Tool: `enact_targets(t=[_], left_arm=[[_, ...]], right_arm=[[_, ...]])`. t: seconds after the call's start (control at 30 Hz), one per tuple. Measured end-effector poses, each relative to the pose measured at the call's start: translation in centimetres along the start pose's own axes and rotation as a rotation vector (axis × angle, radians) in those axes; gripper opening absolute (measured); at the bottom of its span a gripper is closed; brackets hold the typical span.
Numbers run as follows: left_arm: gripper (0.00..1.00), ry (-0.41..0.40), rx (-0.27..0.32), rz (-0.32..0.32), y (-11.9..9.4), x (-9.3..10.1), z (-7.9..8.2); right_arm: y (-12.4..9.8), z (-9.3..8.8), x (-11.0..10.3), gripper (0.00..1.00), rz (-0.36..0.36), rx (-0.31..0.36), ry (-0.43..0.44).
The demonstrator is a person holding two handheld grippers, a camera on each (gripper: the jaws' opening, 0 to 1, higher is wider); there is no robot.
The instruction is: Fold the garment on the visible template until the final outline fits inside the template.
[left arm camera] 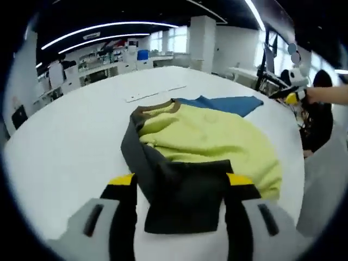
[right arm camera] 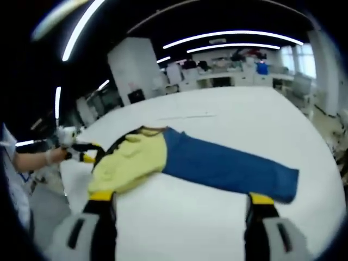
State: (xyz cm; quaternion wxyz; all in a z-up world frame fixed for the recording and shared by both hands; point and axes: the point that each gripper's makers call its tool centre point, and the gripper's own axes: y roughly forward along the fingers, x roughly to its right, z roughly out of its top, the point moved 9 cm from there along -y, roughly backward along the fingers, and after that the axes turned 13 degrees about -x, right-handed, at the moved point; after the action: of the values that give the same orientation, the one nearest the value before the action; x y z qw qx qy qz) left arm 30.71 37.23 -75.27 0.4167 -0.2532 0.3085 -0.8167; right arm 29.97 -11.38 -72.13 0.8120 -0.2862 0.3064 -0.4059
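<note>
Ceiling light strips glow over cluttered benches and bright windows.

Long ceiling light strips lit my room brightly, and the white bench glared almost shadowless. Both views were soft and slightly blurred, with fisheye bending strongest at the edges and the background hazy.

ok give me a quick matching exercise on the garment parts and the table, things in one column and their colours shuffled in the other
Things:
1. garment body
2. long sleeve
3. sleeve between the left gripper jaws
4. table

Colours:
a. white
b. dark grey
c. yellow-green
d. blue

Pairs: 1-c, 2-d, 3-b, 4-a
</note>
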Motion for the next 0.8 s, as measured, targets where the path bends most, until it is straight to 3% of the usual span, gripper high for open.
enact_targets(t=[0.2, 0.5, 0.8], left_arm=[[0.61, -0.077, 0.001, -0.005, -1.0, -0.8, -1.5], [0.31, -0.183, -0.008, 0.005, -1.4, -2.4, -4.0], [0.14, -0.219, -0.010, 0.023, -2.0, -3.0, -4.5]], right_arm=[[0.0, 0.1, 0.1, 0.99, 0.002, 0.004, 0.001], [0.1, -0.2, 0.0, 0.99, 0.004, 0.011, 0.016], [0.0, -0.7, -0.5, 0.99, 0.008, 0.007, 0.023]])
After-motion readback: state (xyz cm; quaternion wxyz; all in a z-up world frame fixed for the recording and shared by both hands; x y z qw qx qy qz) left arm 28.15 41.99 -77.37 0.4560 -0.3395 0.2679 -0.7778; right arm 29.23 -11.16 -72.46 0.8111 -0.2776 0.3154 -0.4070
